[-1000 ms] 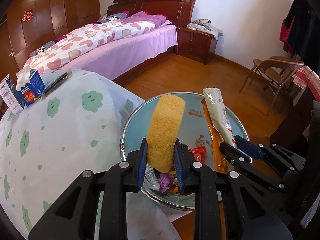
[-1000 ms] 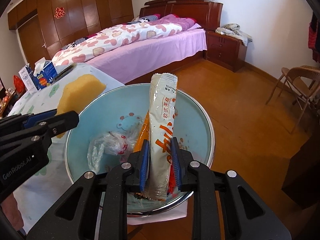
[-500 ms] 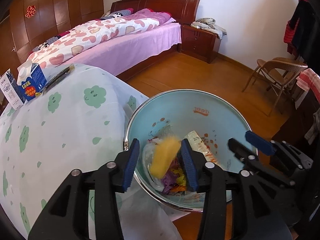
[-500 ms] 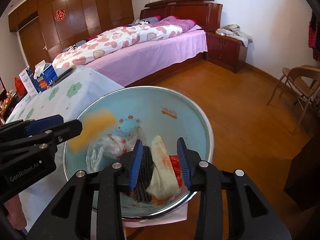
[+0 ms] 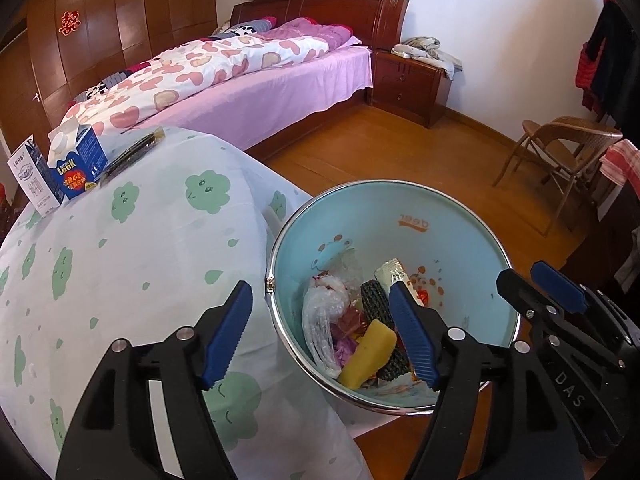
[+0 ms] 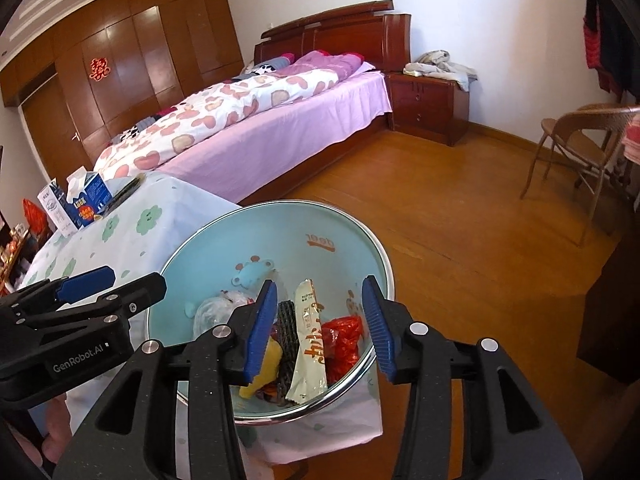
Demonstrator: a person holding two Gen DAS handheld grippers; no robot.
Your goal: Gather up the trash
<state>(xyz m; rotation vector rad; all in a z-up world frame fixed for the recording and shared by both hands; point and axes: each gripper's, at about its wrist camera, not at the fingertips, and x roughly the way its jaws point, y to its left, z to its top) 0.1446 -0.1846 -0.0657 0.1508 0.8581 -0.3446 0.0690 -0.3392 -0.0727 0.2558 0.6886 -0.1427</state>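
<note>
Both loads are dropped: our left gripper and right gripper have just been opening, empty, sponge and wrapper now in the bin; more trash next.

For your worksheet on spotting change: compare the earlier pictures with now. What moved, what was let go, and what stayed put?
The left gripper let go of the yellow sponge, and the right gripper released the long wrapper. Both fell into the blue bin and lie on the trash there. Both sets of jaws have just been opening, with nothing gripped. The bin, cartons and tablecloth stayed put.
</note>
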